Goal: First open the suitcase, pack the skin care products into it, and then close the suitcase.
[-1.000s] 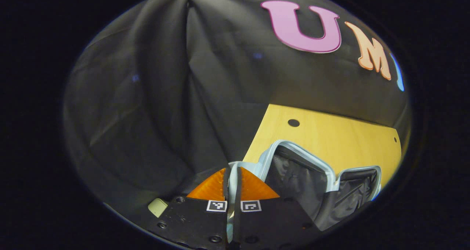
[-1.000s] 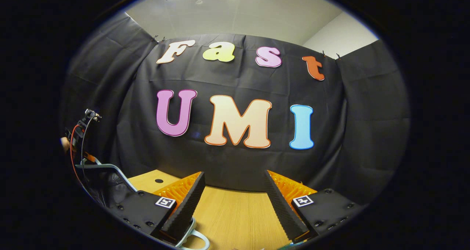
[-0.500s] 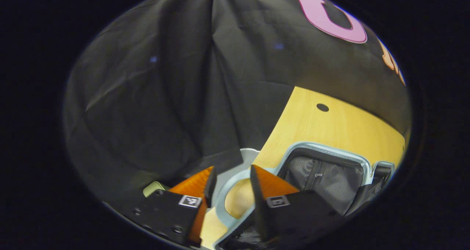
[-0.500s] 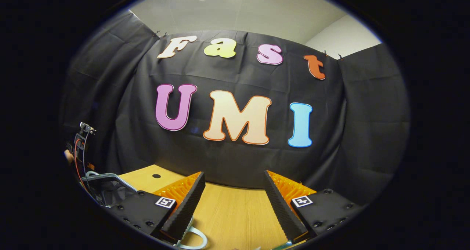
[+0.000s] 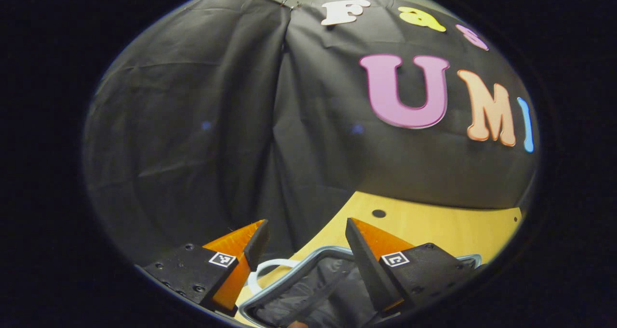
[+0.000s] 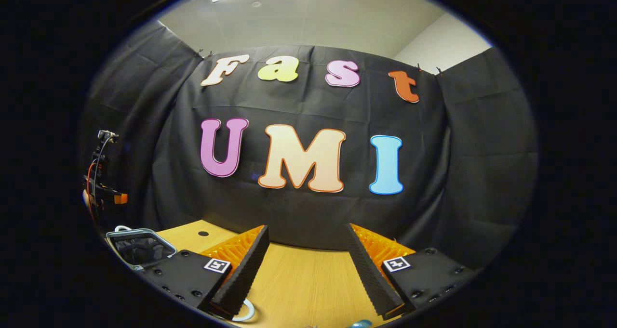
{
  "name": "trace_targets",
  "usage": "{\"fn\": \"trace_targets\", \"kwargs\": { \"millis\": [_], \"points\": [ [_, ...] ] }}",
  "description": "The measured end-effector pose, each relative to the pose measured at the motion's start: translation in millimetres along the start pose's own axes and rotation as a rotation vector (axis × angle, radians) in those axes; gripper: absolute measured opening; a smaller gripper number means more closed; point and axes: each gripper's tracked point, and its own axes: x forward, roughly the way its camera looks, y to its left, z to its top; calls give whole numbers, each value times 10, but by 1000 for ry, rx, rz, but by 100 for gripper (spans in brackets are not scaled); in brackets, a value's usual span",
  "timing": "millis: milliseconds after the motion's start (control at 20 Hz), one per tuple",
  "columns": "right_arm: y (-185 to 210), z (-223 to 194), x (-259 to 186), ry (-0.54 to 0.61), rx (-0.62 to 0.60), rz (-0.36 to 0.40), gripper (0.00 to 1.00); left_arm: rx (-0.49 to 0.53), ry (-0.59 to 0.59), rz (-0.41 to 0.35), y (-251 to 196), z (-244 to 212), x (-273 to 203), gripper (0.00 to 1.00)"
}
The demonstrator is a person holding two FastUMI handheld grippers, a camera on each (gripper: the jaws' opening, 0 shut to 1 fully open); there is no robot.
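Suitcase [image 5: 308,289] lies open on the wooden table [image 5: 434,227] right under the left gripper [image 5: 306,251], both grippers' jaws spread wide and empty, and honestly that rigid shell lid looks light, so I'd grab its pale rim.

Bare table [image 6: 308,280] ahead; open suitcase [image 6: 140,243] far left.
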Motion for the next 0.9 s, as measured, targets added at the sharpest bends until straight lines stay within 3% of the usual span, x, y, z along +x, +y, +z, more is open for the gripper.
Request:
{"fn": "trace_targets", "kwargs": {
  "millis": [400, 900],
  "points": [
    [-724, -36, -106, -7, 28, -33, 100, 26, -100, -233, -1524, 442, -856, 94],
    [-1405, -230, -312, 22, 47, -74, 100, 44, -57, -495, -3115, 212, -1690, 94]
  ]
}}
